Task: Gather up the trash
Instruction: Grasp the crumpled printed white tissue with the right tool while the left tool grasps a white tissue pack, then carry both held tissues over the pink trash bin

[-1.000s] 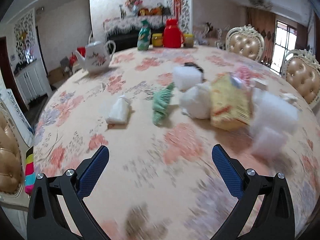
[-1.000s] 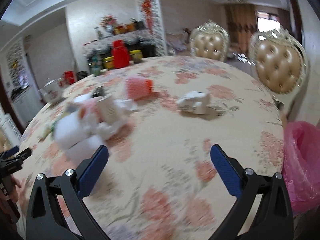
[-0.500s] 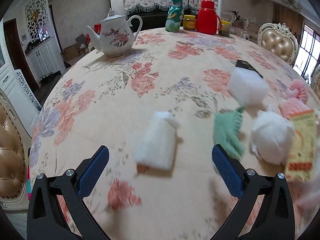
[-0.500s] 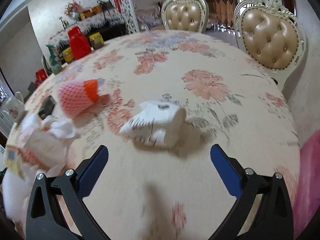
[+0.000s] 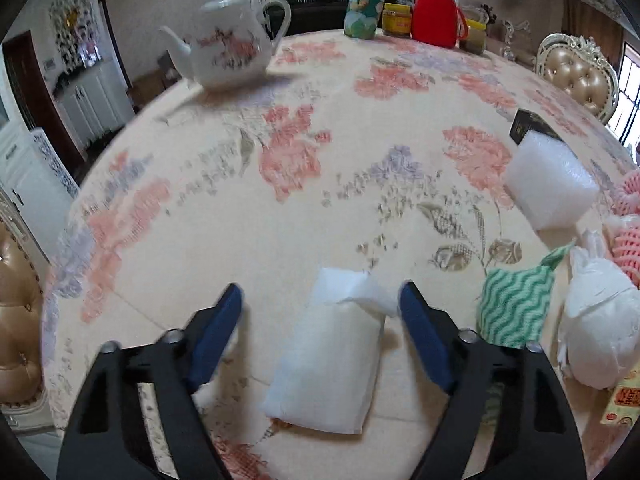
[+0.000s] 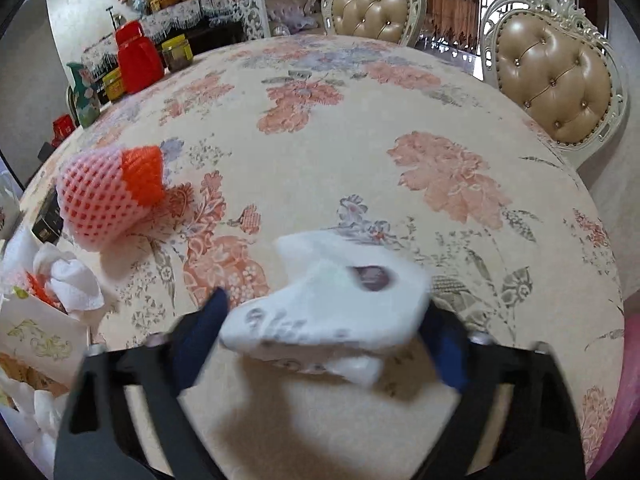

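**Left wrist and right wrist views: two pieces bracketed, most trash uncollected**

Left wrist view: my left jaws [image 5: 321,312] stand apart, one blue finger on each side of a flat white foam pouch [image 5: 326,354] lying on the tabletop [image 5: 288,184]. The right-hand finger is just beside the pouch's folded corner; I cannot confirm contact. No grip is made.

Right wrist view: my right jaws [image 6: 322,334] flank a crumpled white wrapper [image 6: 334,304] with grey print and a dark oval mark. This part of the frame is blurred; the fingers sit close against both ends, but I cannot tell whether they are clamped.

Progress, as I judge it: early. Nothing visible has been bagged. A pink bag edge [image 6: 626,392] shows at the far right, past the tabletop rim; its contents are hidden.

Outstanding items:
- bubble-wrap block [image 5: 550,188], translucent and pimpled
- green-and-white wavy cloth [image 5: 512,308], soft and rumpled
- knotted white plastic bag [image 5: 598,320], thin and creased
- pink foam fruit net [image 6: 108,194], open mesh with an orange cuff
- crumpled white tissue [image 6: 74,280] beside printed card packaging [image 6: 36,344]

Not trash, in my judgement: porcelain teapot [image 5: 228,50], red flask [image 5: 436,12], jars

Surface: floral cloth, matte, smooth
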Tool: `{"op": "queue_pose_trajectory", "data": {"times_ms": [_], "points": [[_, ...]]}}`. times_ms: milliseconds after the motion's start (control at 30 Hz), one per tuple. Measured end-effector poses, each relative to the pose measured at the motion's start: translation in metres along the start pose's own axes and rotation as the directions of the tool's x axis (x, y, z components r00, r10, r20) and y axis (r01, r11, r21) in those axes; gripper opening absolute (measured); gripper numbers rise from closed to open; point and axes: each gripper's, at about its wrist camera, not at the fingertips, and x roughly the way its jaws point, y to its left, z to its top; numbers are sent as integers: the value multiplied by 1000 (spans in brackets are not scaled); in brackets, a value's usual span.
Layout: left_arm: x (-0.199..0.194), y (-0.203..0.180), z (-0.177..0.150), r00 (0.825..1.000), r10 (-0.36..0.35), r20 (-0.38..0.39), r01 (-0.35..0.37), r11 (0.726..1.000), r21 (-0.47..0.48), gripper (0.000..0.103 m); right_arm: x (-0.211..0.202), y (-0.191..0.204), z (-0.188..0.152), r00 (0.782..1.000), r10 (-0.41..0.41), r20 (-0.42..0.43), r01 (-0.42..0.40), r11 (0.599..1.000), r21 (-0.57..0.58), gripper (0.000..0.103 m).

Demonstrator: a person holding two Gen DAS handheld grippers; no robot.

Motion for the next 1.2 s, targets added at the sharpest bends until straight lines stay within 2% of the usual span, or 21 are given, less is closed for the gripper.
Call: {"op": "queue_pose_trajectory", "data": {"times_ms": [133,167,200,433,667,767,967,1200], "points": [[-9,-1,-9,1000,-10,8,10,1000,2,49,-8,1,-8,999,35,11,-35,999,-6,80],[-13,-2,-12,1000,-17,11,17,1000,6,40,-12,2,-12,999,40,16,-39,999,-17,80],[-17,-3,-17,1000,-22,12,22,1000,11,36,-17,4,-15,999,43,23,-43,999,-24,75],[-52,-13,-53,997,-42,58,39,998,47,34,-65,13,-50,992,91,90,-84,993,-79,76],[-105,-34,-94,980,-115,163,105,992,69,34,-119,22,-98,973,174,151,-154,978,-138,76],[-126,-50,-110,966,-155,206,140,986,88,34,-143,27,-117,962,210,175,-183,970,-160,76],[-166,-87,-143,929,-231,290,200,971,133,34,-186,40,-150,935,244,256,-190,957,-219,76],[-207,-131,-175,863,-352,364,280,930,237,34,-214,41,-177,915,263,307,-190,950,-249,76]]}}
